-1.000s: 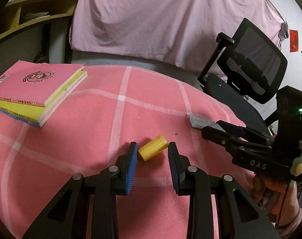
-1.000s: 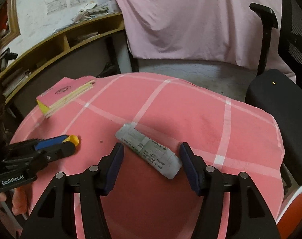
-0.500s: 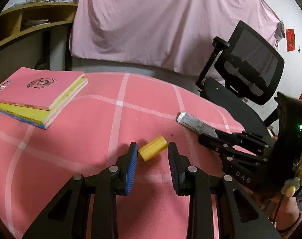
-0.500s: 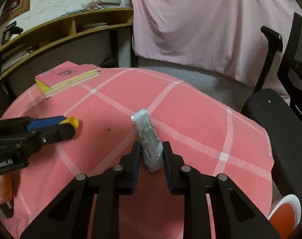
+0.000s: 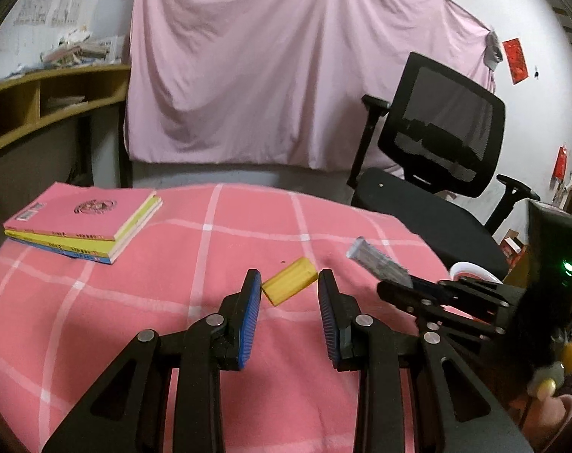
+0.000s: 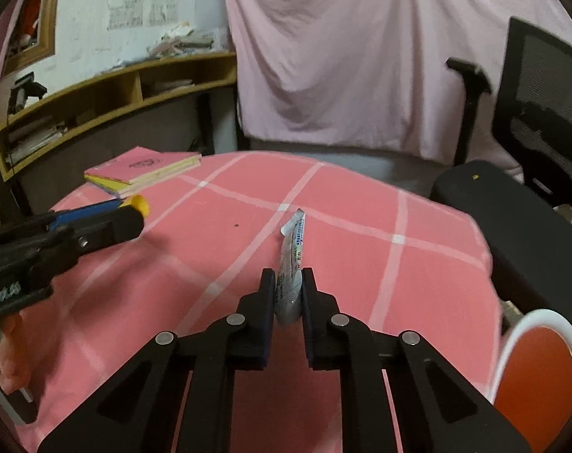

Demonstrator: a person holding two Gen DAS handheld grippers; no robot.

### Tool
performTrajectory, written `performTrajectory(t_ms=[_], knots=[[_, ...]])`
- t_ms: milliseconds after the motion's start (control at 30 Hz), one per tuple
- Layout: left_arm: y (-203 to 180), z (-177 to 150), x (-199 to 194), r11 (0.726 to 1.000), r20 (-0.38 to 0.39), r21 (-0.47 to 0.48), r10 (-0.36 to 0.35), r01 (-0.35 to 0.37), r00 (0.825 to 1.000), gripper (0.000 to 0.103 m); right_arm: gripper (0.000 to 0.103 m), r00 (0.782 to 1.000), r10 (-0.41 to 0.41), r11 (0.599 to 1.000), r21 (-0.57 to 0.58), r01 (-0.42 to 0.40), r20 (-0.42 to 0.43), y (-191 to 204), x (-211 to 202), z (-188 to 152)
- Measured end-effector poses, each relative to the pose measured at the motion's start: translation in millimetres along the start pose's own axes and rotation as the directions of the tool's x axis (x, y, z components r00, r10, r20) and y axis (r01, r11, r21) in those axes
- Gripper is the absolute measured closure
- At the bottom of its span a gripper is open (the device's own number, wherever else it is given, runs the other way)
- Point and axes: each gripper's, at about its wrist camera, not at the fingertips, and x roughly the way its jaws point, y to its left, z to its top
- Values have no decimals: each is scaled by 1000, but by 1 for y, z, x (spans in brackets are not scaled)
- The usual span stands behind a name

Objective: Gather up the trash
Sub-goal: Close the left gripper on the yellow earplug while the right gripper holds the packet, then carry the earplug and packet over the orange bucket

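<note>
— Left gripper (image 5: 289,287), what's it doing in its own camera?
— Clamped narrow on a yellow tube (image 5: 289,281), raised over the pink checked cloth (image 5: 97,302). Books (image 5: 83,224) lie far left.
— And the right camera?
— Right gripper (image 6: 289,289) pinches a crumpled silvery printed wrapper (image 6: 290,268), sticking forward above the cloth. An orange bin (image 6: 531,370) with a white rim sits lower right; contents unclear.

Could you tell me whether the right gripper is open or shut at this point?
Shut, on a silver wrapper. In the right wrist view, the right gripper has both pads pressed against the wrapper's sides, and it stands on edge between them.
</note>
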Motion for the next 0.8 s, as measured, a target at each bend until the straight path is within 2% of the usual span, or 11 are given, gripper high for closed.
performTrajectory(t_ms=[133,267,367,533,733,800], knots=[[-11,-4,-16,1000,35,19,-9,9,999,77,92,993,-43,999,13,42,114,4,-34,-7],[-26,-2,-30,999,79,42,-24,21,997,77,92,971,-85,996,33,80,223,4,-67,-12],[-42,3,-39,996,119,76,-46,37,992,77,92,946,-122,992,61,108,302,-1,-92,-19],[-73,11,-45,987,143,140,-95,75,985,77,92,902,-181,982,114,147,392,-17,-123,-25],[-112,22,-48,969,174,216,-162,123,971,77,92,848,-264,963,176,204,460,-36,-154,-34],[-126,24,-48,960,178,245,-183,137,967,77,92,836,-289,955,195,222,467,-42,-161,-37]])
